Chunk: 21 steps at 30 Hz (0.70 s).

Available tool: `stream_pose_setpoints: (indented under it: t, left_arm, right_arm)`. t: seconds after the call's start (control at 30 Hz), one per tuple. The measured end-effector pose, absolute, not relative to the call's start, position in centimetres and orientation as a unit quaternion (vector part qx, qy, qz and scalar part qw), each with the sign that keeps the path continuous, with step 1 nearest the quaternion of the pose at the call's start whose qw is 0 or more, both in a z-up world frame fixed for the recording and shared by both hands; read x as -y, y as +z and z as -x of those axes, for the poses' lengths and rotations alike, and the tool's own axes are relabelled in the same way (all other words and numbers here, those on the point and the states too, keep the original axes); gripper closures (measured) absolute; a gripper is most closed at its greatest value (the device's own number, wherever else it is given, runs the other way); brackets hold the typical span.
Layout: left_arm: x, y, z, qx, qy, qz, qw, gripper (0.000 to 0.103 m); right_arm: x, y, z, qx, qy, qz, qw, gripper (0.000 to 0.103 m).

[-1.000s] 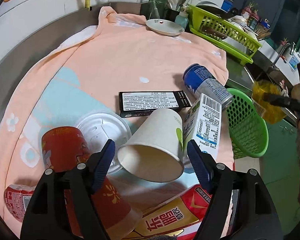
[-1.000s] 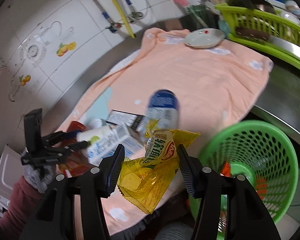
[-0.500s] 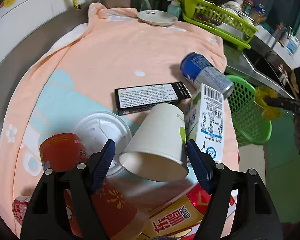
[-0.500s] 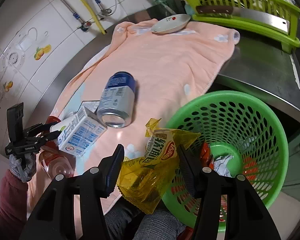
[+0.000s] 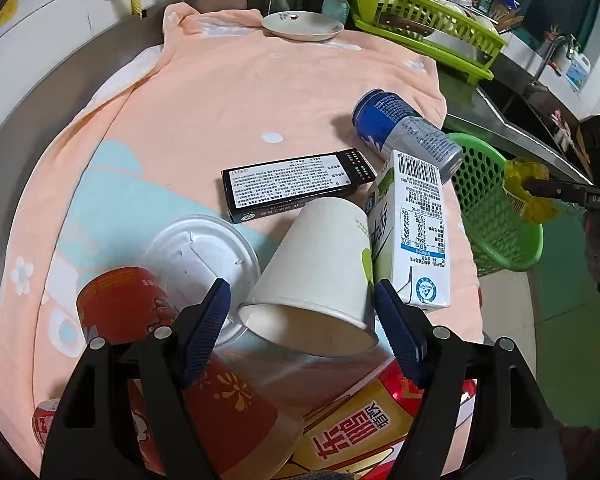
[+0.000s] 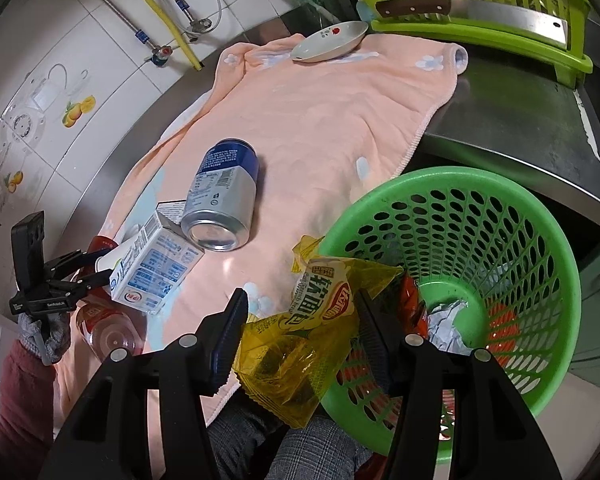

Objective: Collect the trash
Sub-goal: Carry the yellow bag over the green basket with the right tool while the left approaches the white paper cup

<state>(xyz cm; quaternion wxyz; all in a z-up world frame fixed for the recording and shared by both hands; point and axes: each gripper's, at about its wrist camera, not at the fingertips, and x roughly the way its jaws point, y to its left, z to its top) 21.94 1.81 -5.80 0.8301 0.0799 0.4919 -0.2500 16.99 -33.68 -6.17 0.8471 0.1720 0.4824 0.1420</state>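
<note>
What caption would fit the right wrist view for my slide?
Right gripper holds a yellow snack wrapper at the rim of the green basket, beside a towel strewn with trash.

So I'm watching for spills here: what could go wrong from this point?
The yellow wrapper in the right gripper hangs at the basket rim, so it may drop outside. The left gripper straddles the paper cup, which leans on the carton; closing could crush it or tip the carton.

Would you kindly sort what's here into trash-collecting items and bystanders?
Job: yellow wrapper, green basket, paper cup, milk carton, blue can, black box.
Bystanders: saucer, dish rack, knife, peach towel.
</note>
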Motion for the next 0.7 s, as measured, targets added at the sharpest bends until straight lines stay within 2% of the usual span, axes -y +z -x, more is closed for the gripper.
stream_pose_setpoints:
  t: [0.17,0.2,0.27,0.7]
  left_arm:
    - [-1.6,-6.0,-21.9,-0.489,-0.253,-0.082,0.831,0.030]
    - [-1.5,-6.0,-21.9,-0.487,-0.255,-0.085,0.831,0.032]
    - [-1.3,-6.1,-21.7,-0.486,-0.255,-0.092,0.831,0.042]
    - [-1.0,-5.4,-21.2,-0.480,-0.247,-0.102,0.835,0.053]
  right_arm:
    - [34.1,-6.4,-17.0,-0.483,0.138,-0.178,0.846,0.051]
    - [34.2,-6.5,-17.0,-0.484,0.136,-0.178,0.846,0.051]
    - [34.2,-6.7,-16.9,-0.485,0.134,-0.180,0.845,0.051]
    - [35.3,-7.5,-16.3,-0.488,0.119,-0.190,0.843,0.051]
